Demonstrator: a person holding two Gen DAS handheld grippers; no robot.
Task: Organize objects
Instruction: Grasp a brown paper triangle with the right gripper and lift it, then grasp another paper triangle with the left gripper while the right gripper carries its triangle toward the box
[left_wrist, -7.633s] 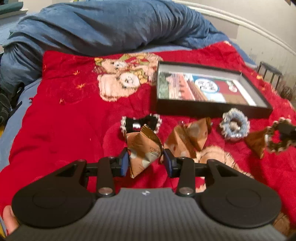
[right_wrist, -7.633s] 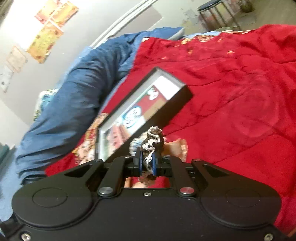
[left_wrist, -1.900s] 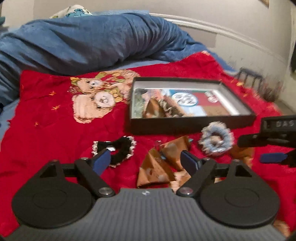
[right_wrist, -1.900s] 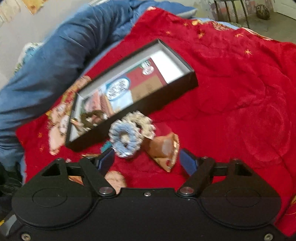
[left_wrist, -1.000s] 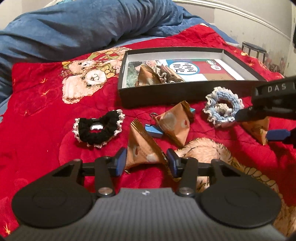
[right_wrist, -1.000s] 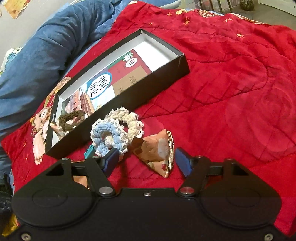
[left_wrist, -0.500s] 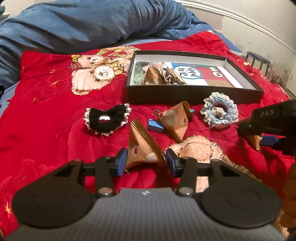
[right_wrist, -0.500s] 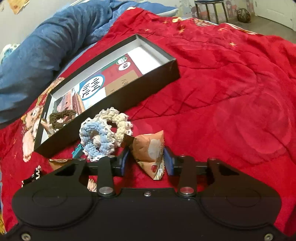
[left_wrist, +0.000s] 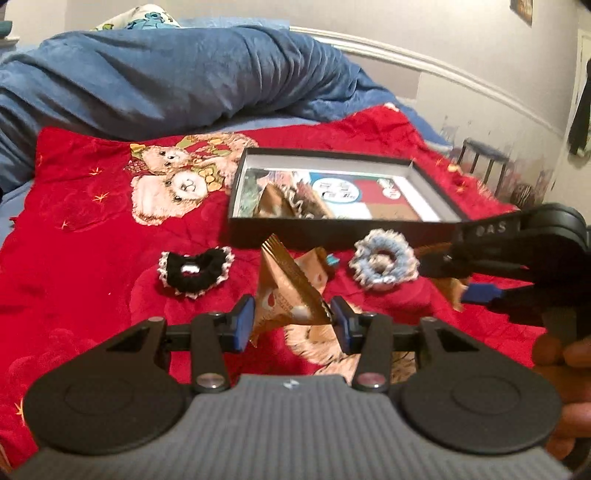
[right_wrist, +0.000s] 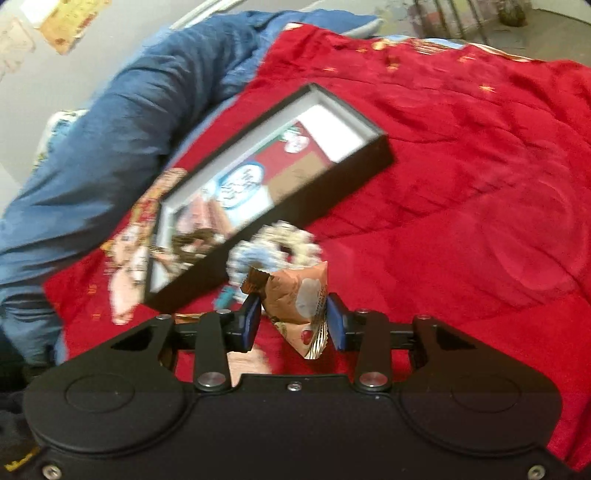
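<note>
My left gripper (left_wrist: 293, 319) is shut on a brown triangular snack packet (left_wrist: 286, 290) and holds it above the red blanket. My right gripper (right_wrist: 293, 321) is shut on another brown snack packet (right_wrist: 299, 295), lifted off the blanket; it also shows in the left wrist view (left_wrist: 476, 280). A black shallow box (left_wrist: 332, 229) lies beyond, holding a packet and a brown scrunchie (left_wrist: 306, 201). A blue-white scrunchie (left_wrist: 382, 260), a black scrunchie (left_wrist: 195, 271) and a third packet (left_wrist: 314, 266) lie in front of the box (right_wrist: 280, 210).
A red teddy-bear blanket (left_wrist: 92, 229) covers the bed. A rolled blue duvet (left_wrist: 166, 81) lies behind the box. A small blue object (left_wrist: 332, 260) lies by the third packet. A stool (left_wrist: 484, 162) stands beside the bed at right.
Both grippers have lifted their snack packets off the blanket and risen. The right gripper has moved toward the box.
</note>
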